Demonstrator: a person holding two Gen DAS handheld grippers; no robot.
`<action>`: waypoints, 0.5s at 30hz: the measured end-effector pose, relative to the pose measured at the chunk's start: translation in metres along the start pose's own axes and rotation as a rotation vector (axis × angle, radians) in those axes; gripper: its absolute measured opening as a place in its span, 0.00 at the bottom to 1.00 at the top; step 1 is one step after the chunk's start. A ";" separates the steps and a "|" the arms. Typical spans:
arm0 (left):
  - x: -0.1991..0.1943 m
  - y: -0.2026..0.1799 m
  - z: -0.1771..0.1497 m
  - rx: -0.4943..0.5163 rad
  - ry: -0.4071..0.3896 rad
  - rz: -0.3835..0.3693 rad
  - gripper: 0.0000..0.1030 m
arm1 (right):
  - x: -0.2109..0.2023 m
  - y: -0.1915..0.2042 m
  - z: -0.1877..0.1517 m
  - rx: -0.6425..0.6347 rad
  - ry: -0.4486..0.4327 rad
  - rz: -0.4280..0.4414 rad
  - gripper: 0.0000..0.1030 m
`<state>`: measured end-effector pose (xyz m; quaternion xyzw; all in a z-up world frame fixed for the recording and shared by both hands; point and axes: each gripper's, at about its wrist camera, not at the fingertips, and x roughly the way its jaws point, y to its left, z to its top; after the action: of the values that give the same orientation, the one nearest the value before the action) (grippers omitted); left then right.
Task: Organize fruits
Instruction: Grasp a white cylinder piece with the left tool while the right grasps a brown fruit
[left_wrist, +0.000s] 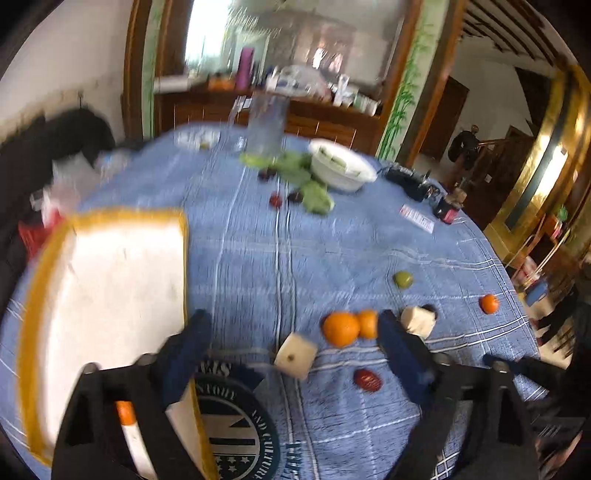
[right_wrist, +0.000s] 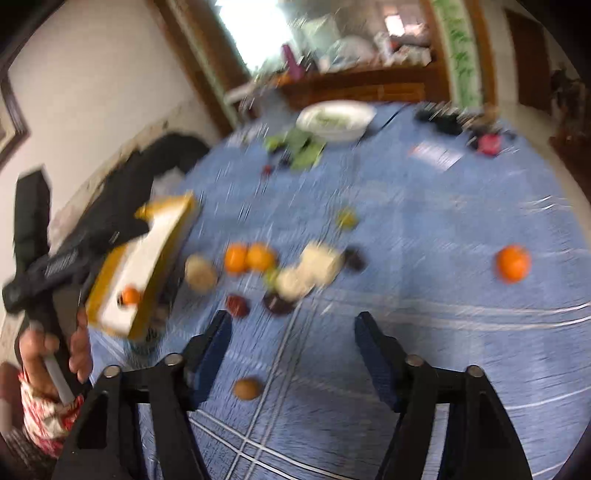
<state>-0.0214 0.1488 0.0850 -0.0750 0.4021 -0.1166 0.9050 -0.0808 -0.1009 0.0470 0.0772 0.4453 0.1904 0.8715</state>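
My left gripper (left_wrist: 291, 325) is open above the blue tablecloth (left_wrist: 258, 258). A white tray with a yellow rim (left_wrist: 110, 288) sits tilted at its left finger, with a small orange (left_wrist: 125, 411) in it. The right wrist view shows the tray (right_wrist: 147, 258) lifted off the table beside the left gripper. Two oranges (left_wrist: 349, 326), a foam-wrapped fruit (left_wrist: 295, 354), another wrapped fruit (left_wrist: 417, 319), a red fruit (left_wrist: 367, 380), a green fruit (left_wrist: 402, 279) and a lone orange (left_wrist: 488, 303) lie ahead. My right gripper (right_wrist: 293, 328) is open and empty above a brown kiwi (right_wrist: 247, 387).
A white bowl (left_wrist: 341, 164) with green leaves (left_wrist: 306, 181) beside it stands at the far side. A clear jug (left_wrist: 266, 125), dark gadgets (left_wrist: 413, 181) and a red jar (left_wrist: 448, 210) sit at the table's far edge. A wooden sideboard (left_wrist: 295, 110) stands behind.
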 end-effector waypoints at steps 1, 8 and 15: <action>0.006 0.005 -0.004 -0.013 0.014 -0.015 0.82 | 0.007 0.005 -0.006 -0.024 0.017 -0.007 0.64; 0.035 -0.012 -0.025 0.113 0.049 0.014 0.82 | 0.042 0.021 -0.024 -0.077 0.122 -0.024 0.50; 0.054 -0.028 -0.031 0.211 0.053 0.056 0.78 | 0.043 0.038 -0.031 -0.135 0.110 -0.070 0.44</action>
<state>-0.0141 0.1059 0.0323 0.0352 0.4135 -0.1349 0.8998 -0.0925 -0.0501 0.0077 -0.0077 0.4812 0.1934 0.8550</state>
